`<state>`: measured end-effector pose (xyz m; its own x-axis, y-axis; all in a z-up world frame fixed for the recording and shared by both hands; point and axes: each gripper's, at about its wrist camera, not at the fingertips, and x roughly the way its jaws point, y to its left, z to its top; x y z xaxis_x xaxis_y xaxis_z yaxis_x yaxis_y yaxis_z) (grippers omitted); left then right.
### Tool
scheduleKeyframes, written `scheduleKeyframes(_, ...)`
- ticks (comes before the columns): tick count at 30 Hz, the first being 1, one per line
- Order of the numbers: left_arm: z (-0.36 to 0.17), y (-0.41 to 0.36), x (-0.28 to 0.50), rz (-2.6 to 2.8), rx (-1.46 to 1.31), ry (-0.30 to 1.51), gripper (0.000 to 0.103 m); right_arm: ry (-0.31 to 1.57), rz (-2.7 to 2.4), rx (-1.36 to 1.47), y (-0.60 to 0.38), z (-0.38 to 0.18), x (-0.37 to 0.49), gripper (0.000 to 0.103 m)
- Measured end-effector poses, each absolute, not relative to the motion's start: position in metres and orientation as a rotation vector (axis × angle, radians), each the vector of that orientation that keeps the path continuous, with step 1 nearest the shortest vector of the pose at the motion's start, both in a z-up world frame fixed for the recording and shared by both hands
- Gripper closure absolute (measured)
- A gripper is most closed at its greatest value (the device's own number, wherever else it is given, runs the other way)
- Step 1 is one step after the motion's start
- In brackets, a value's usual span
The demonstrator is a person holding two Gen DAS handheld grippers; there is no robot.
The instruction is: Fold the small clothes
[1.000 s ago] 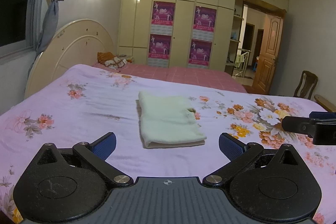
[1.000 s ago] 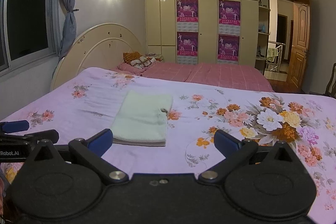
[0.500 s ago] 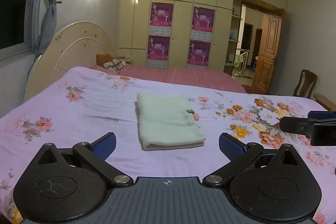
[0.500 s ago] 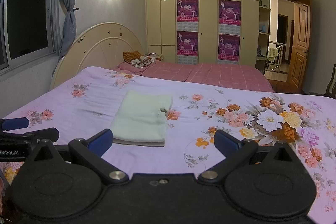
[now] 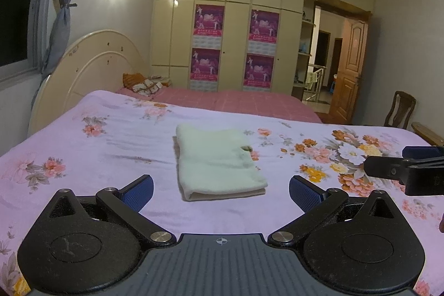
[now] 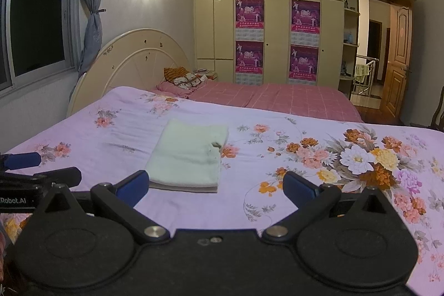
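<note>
— On the bed, what lies under your grippers?
— You have a lilac floral sheet [image 5: 116,157], a cream headboard [image 6: 133,60] and a wardrobe [image 5: 236,27] with posters behind.
— And the garment?
— Your pale green folded cloth [image 5: 216,160] lies flat mid-bed, edges stacked. Your left gripper [image 5: 220,189] and right gripper [image 6: 215,183] hover spread wide, holding nothing, just short of it.

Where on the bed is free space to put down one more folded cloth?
Free: floral sheet between folded pale green garment and headboard; also right of it toward the big flowers. Nothing crowded; pillows lie far back.
</note>
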<state>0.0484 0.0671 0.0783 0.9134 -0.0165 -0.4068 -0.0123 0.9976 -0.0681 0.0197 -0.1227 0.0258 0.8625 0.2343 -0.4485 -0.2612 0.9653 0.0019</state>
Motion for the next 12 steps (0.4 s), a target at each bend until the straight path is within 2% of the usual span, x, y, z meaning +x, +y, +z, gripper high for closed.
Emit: scheduleKeyframes(12, 0.0804, 0.0646, 0.0510, -0.009, -0.043, 0.399, 0.000, 0.475, 0.282, -0.061, -0.1294, 0.0207, 0.0271, 0.001)
